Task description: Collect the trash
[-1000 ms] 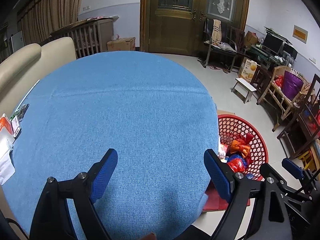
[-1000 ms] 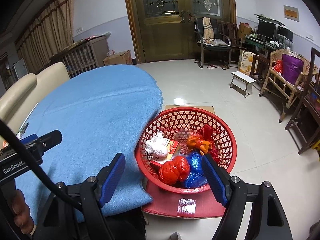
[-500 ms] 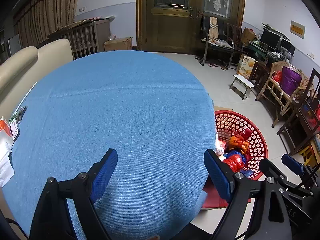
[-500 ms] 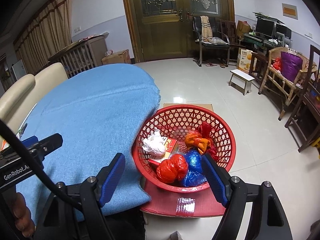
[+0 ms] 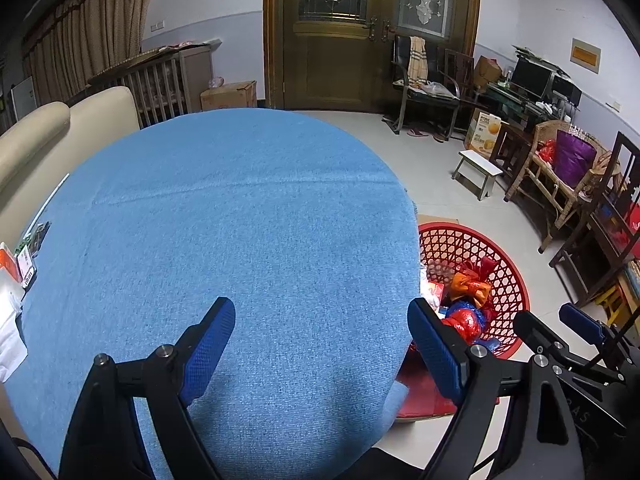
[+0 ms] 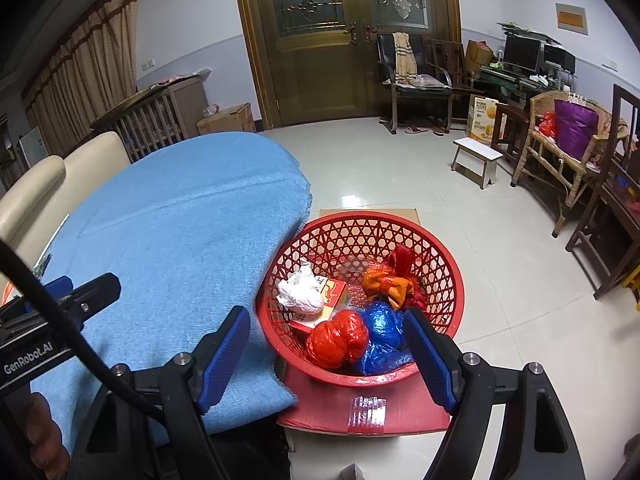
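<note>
Blue cloth (image 5: pixel 248 240) edges the red basket (image 6: pixel 454 276) on cardboard (image 6: pixel 360 412); both hand-held grippers (image 5: pixel 322 340) (image 6: pixel 326 354) gape wide, empty.

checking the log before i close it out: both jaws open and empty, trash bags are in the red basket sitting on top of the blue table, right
Not quite. The red basket is not on the blue table; it stands beside it on a red sheet on the floor, as the right wrist view shows. The rest holds: the trash bags lie in the basket, and the left gripper and right gripper have open, empty jaws.
</note>
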